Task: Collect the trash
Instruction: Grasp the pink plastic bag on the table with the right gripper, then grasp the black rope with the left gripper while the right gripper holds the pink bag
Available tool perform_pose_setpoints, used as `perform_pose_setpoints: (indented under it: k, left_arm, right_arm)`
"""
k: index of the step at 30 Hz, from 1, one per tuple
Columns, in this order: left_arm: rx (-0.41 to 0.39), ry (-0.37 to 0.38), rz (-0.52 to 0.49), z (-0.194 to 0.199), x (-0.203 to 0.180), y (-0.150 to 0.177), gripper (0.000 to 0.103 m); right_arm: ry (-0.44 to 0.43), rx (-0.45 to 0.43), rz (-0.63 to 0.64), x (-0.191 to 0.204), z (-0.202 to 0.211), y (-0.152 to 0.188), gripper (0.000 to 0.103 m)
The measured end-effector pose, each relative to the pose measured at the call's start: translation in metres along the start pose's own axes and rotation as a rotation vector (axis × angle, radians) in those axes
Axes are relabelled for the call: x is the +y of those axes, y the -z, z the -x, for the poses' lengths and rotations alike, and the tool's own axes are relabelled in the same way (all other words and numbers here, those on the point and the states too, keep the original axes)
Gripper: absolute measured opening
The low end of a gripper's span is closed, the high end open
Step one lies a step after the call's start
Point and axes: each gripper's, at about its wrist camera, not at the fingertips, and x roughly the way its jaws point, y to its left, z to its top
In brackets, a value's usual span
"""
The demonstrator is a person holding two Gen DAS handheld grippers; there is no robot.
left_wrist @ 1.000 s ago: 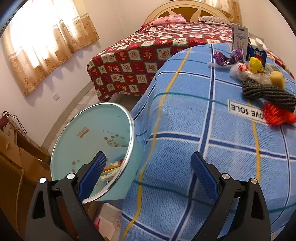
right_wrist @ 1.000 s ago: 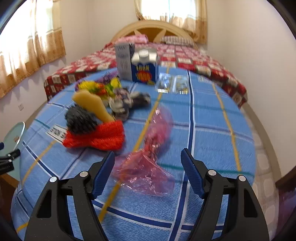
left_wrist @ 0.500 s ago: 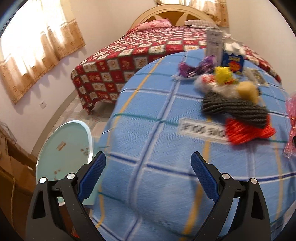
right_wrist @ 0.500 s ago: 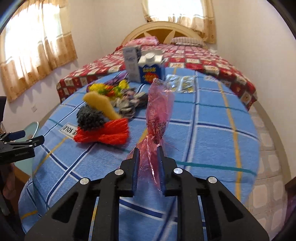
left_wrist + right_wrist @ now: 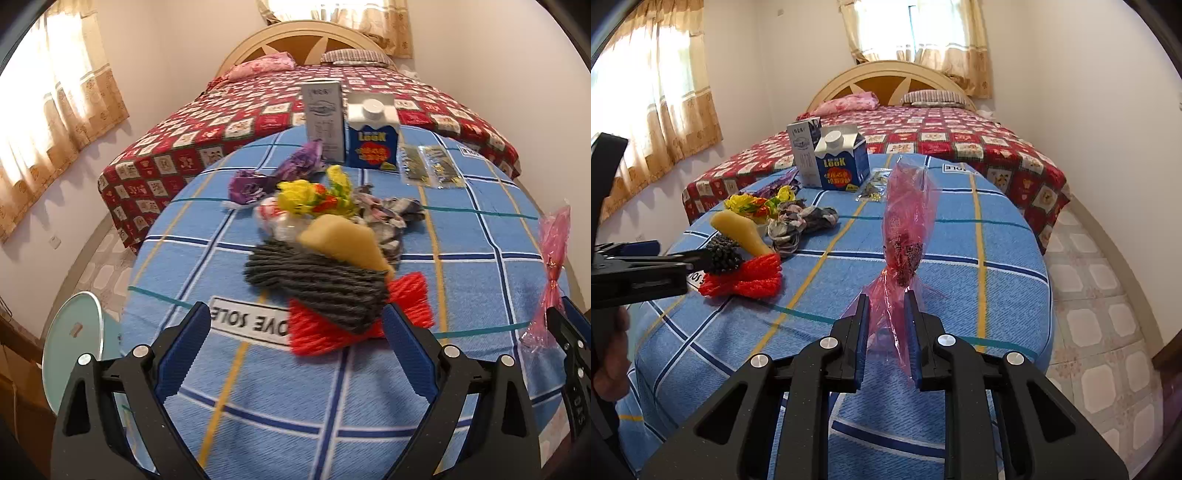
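Pink plastic bag [image 5: 907, 236], twisted at its neck, stands lifted above the blue checked table [image 5: 982, 251], pinched between the nearly closed blue pads of the right tool [image 5: 888, 332]. Left of the bag lie a red mesh bundle [image 5: 746, 278], a dark knitted piece [image 5: 317, 278] and a yellow sponge [image 5: 341, 240]; beyond the bag stands a blue milk carton [image 5: 844, 162] beside a grey box [image 5: 803, 151]. The left tool [image 5: 295, 354], jaws wide apart and empty, hovers before the red bundle.
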Motion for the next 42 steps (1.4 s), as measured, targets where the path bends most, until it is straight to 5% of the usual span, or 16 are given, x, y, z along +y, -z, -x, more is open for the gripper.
perform_pose_setpoints:
  k: [5,15,19,27,32,38,40,42]
  left_arm:
    - [0.046,-0.049,-0.016,-0.018,0.007,0.008,0.092]
    - [0.131,-0.254,0.05,-0.026,0.126,0.042,0.092]
    - [0.124,-0.258,0.124,-0.013,0.151,0.048,0.092]
    - [0.043,-0.153,0.091,-0.001,0.094,0.024,0.092]
    - [0.062,-0.127,0.076,-0.023,0.071,0.016,0.091]
    - [0.122,-0.019,0.083,-0.043,0.07,0.019,0.053]
    - [0.12,0.017,0.068,-0.04,0.07,0.02,0.025]
    - [0.108,0.041,0.068,-0.033,0.074,0.02,0.018]
  right_arm:
    - [-0.021,-0.016,0.006,0.002,0.003,0.002,0.019]
    - [-0.051,-0.014,0.023,0.012,0.0,0.004,0.019]
    - [-0.047,-0.006,0.045,0.02,-0.004,0.004,0.019]
    - [0.031,0.026,0.088,0.023,-0.018,-0.005,0.02]
    - [0.042,0.036,0.066,0.011,-0.028,-0.01,0.02]
    - [0.001,0.03,0.059,0.015,-0.027,-0.012,0.02]
    - [-0.017,0.021,0.064,0.021,-0.024,-0.013,0.02]
    - [-0.037,0.011,0.069,0.027,-0.021,-0.015,0.02]
